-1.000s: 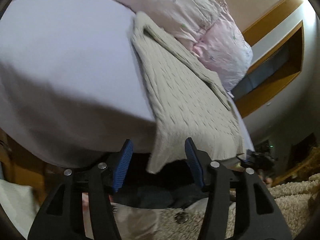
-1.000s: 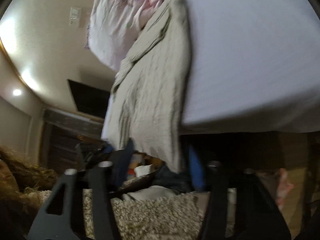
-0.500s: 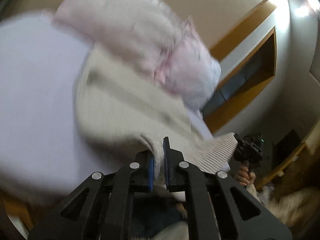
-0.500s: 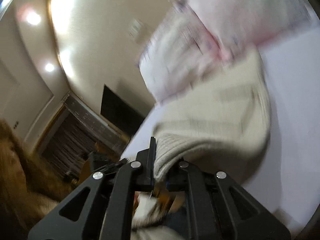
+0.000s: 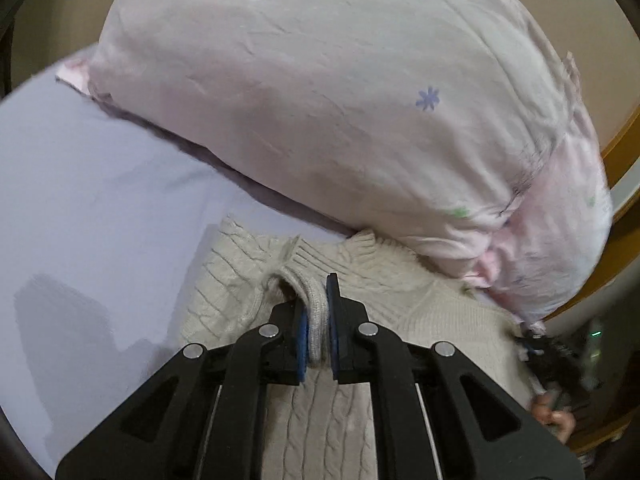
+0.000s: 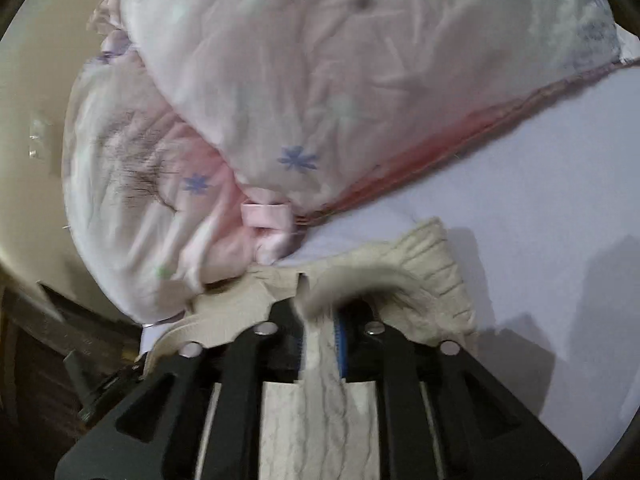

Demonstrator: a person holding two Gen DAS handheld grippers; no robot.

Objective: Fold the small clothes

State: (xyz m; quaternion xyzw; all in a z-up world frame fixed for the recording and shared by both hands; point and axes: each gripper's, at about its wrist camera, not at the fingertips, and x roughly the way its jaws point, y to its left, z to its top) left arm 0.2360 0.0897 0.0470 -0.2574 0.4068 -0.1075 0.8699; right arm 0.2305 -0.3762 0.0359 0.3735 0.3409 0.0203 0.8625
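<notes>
A cream cable-knit sweater (image 5: pixel 236 280) lies on the lavender bed sheet (image 5: pixel 100 208), its far end against a pink pillow. My left gripper (image 5: pixel 317 312) is shut on a ribbed edge of the sweater, folded over onto the rest of the garment. In the right wrist view my right gripper (image 6: pixel 322 320) is shut on another part of the same sweater (image 6: pixel 432 276), with the fold lying just short of the pillow. The right gripper and the hand holding it show at the lower right of the left wrist view (image 5: pixel 552 364).
A large pink pillow with small flower prints (image 5: pixel 340 92) lies close ahead of both grippers, also in the right wrist view (image 6: pixel 300 80). Bare sheet (image 6: pixel 560 200) extends to the right. A wooden frame (image 5: pixel 624 152) and a beige wall stand behind.
Both grippers closed on the sweater's hanging lower edge, lifted it and carried it forward over the garment to near the pillow. The sweater is now folded in half.
</notes>
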